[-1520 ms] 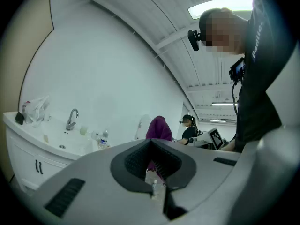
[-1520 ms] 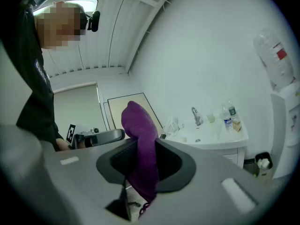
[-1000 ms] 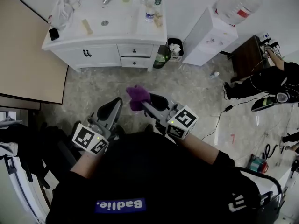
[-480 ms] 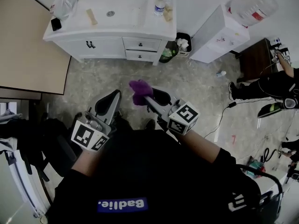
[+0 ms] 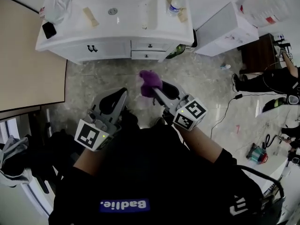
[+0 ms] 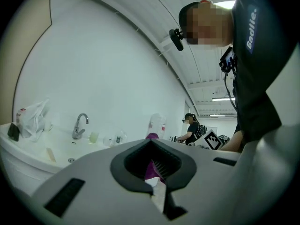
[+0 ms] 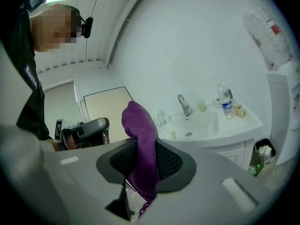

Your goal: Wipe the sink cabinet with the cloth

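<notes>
Soft, fuzzy purple cloth (image 7: pixel 143 144), matt, pinched between black ribbed rubbery fingers (image 7: pixel 169 162) set in smooth matt grey plastic. At 12 o'clock in the head view: glossy white painted sink cabinet (image 5: pixel 112 50), smooth glossy white worktop (image 5: pixel 154 29), clear plastic bottle (image 5: pixel 175 3), crinkled white plastic bag (image 5: pixel 55 6). Shiny chrome metal tap (image 7: pixel 183 105). Polished marbled stone floor (image 5: pixel 93 86).

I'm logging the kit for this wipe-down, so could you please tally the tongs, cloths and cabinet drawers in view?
Grey hand-held tongs: 2, left tongs and right tongs
Purple fabric cloth: 1, clamped in the right tongs
White cabinet drawers: 2, upper and lower
Total: 5
</notes>
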The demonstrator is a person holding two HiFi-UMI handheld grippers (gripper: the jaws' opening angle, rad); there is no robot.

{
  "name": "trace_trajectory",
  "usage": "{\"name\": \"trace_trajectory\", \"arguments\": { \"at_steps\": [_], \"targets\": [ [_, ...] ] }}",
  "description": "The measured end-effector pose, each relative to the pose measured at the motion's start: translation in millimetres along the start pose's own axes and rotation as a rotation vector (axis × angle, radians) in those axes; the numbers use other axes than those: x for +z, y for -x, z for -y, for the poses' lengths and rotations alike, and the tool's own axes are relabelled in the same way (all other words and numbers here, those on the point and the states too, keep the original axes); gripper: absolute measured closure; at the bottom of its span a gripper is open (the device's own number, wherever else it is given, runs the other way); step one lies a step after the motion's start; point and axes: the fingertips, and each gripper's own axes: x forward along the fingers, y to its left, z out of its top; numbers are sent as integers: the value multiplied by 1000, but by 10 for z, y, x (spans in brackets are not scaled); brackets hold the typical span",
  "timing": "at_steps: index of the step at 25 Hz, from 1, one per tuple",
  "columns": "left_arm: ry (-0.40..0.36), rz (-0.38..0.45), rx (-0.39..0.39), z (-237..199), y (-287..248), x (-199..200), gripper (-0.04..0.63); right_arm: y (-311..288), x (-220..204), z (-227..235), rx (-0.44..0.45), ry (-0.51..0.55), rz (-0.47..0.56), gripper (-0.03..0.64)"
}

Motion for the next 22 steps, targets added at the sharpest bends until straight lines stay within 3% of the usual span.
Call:
{"name": "trace_trajectory", "arguments": {
  "at_steps": [9, 15, 22],
  "targets": [
    [6, 22, -27, -590, -313, -194, 594, -551, -169, 399, -24, -33, -14, 515],
    [-23, 54, 25, -816, -609, -657, 594, -760, -694, 997, 0, -49, -55, 515],
    [-29, 80, 104, -1191, -933, -1309, 594, -1274, -1387, 1883, -24, -142, -42, 515]
  ]
}}
